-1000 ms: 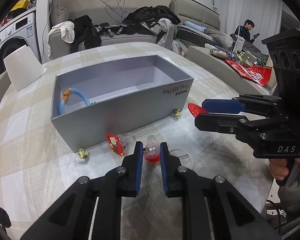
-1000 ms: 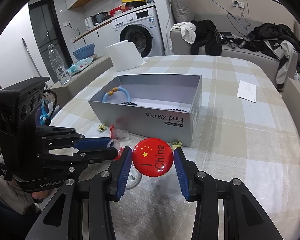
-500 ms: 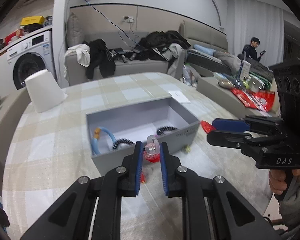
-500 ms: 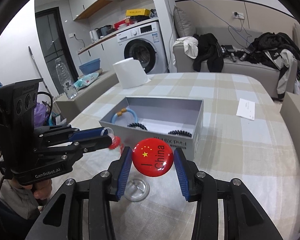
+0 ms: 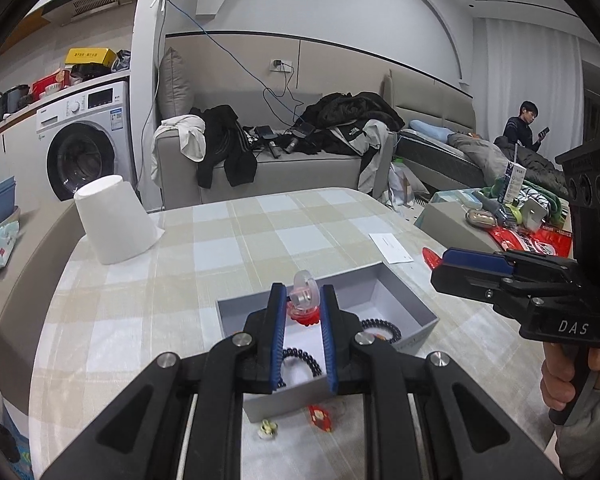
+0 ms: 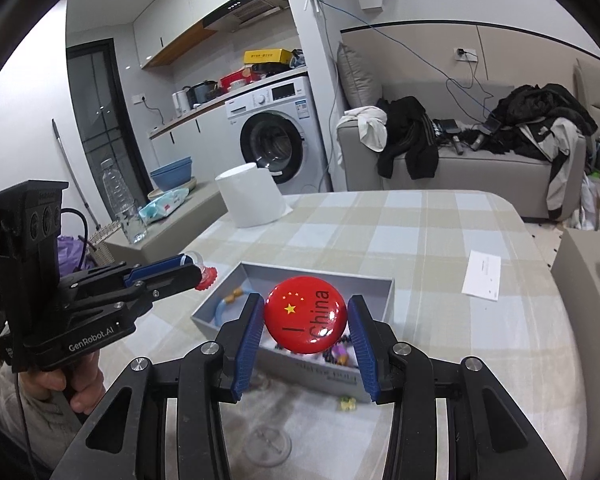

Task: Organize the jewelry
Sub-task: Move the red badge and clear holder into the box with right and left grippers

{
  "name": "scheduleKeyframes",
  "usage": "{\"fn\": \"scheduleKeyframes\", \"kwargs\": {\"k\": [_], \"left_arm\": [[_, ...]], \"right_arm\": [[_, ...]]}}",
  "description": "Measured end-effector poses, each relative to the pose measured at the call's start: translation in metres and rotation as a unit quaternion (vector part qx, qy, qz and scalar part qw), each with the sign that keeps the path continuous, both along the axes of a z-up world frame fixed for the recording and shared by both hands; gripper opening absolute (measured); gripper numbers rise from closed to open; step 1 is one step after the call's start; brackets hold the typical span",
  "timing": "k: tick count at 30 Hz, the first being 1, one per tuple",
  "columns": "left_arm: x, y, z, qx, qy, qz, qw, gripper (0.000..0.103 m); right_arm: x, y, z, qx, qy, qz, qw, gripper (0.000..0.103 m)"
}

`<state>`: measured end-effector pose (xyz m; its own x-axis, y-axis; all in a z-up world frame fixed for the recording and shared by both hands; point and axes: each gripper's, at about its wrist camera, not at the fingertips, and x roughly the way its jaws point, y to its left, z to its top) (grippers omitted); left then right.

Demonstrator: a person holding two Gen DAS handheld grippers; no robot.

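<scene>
My left gripper (image 5: 303, 300) is shut on a small red and clear trinket (image 5: 305, 301) and holds it high above the open grey box (image 5: 404, 308). The trinket also shows in the right wrist view (image 6: 204, 274). My right gripper (image 6: 306, 316) is shut on a round red "I China" badge (image 6: 305, 314), held above the same grey box (image 6: 374, 280). Black bead bracelets (image 5: 384, 328) and a blue ring (image 6: 224, 310) lie inside the box.
On the checked tablecloth in front of the box lie a red charm (image 5: 320, 416), a small flower charm (image 5: 267, 429) and a clear round lid (image 6: 269, 446). A white paper roll (image 5: 114, 218) and a paper slip (image 5: 390, 247) sit farther back.
Both grippers have risen well above the table with their items, and the box now looks smaller and lower in both views.
</scene>
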<state>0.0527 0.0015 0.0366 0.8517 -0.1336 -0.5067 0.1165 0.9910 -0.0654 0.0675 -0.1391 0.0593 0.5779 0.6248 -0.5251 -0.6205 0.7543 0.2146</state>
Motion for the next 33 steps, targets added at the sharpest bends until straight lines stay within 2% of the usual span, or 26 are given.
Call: {"fn": "scheduleKeyframes", "kwargs": {"k": [5, 14, 33], "left_arm": [[0.005, 0.007, -0.007, -0.006, 0.003, 0.011, 0.9999, 0.012], [0.011, 0.013, -0.023, -0.013, 0.032, 0.024, 0.9991, 0.012], [0.016, 0.004, -0.033, 0.000, 0.050, 0.023, 0.9985, 0.012]], "right_arm": [[0.012, 0.005, -0.002, 0.003, 0.001, -0.002, 1.000, 0.042], [0.026, 0.004, -0.028, 0.002, 0.039, -0.012, 0.999, 0.042], [0.026, 0.012, -0.042, -0.017, 0.050, -0.008, 0.999, 0.042]]}}
